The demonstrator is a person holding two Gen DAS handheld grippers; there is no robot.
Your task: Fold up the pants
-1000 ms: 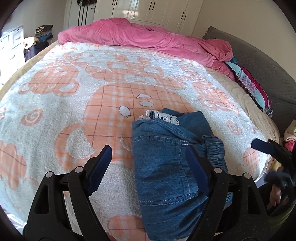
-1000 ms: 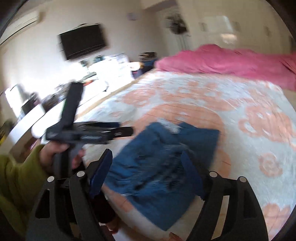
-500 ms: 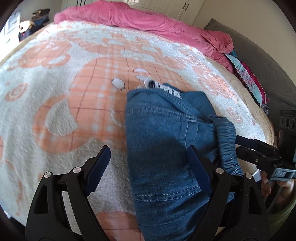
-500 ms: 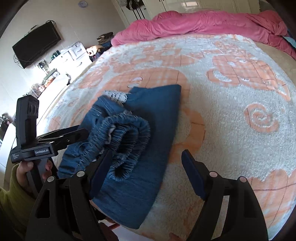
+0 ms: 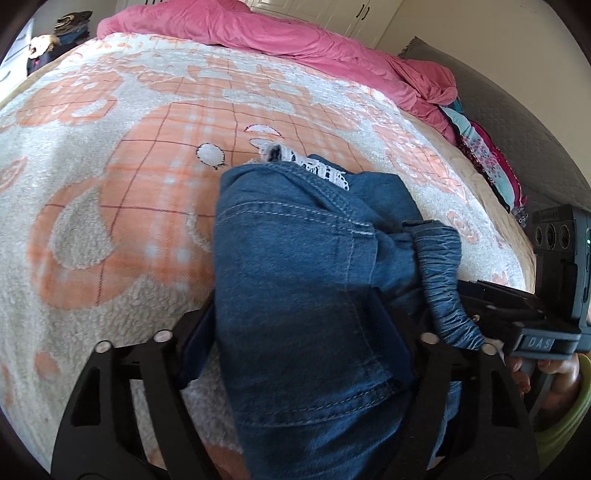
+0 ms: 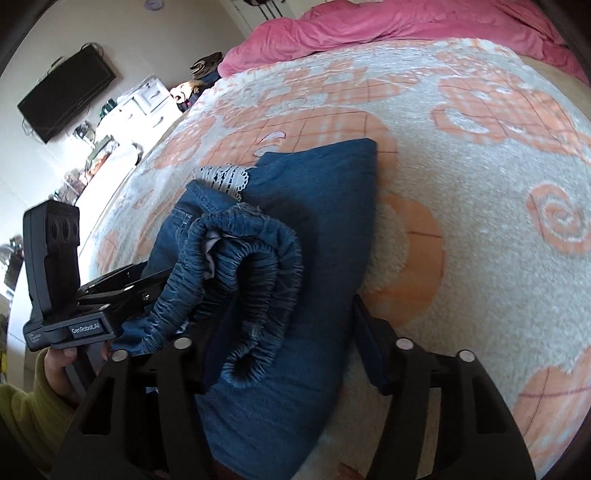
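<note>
Folded blue denim pants (image 5: 295, 280) with a white lace hem and a bunched elastic waistband (image 5: 439, 280) lie on the orange-and-white blanket (image 5: 129, 184). My left gripper (image 5: 299, 343) is open, its fingers straddling the near end of the pants. In the right wrist view the pants (image 6: 314, 221) lie between the open fingers of my right gripper (image 6: 288, 354), and the waistband (image 6: 255, 273) is heaped on top. The left gripper's body (image 6: 74, 295) shows beside the pants there. The right gripper's body (image 5: 535, 306) shows at the right of the left wrist view.
A pink duvet (image 5: 295, 33) lies across the far end of the bed. Colourful clothes (image 5: 484, 155) are piled at the bed's right edge by a grey headboard. A wall TV (image 6: 66, 99) and a cluttered white dresser (image 6: 122, 122) stand left of the bed.
Both grippers have moved forward and down onto the pants; the fingers now straddle the near end of the folded denim. Both stay open.
</note>
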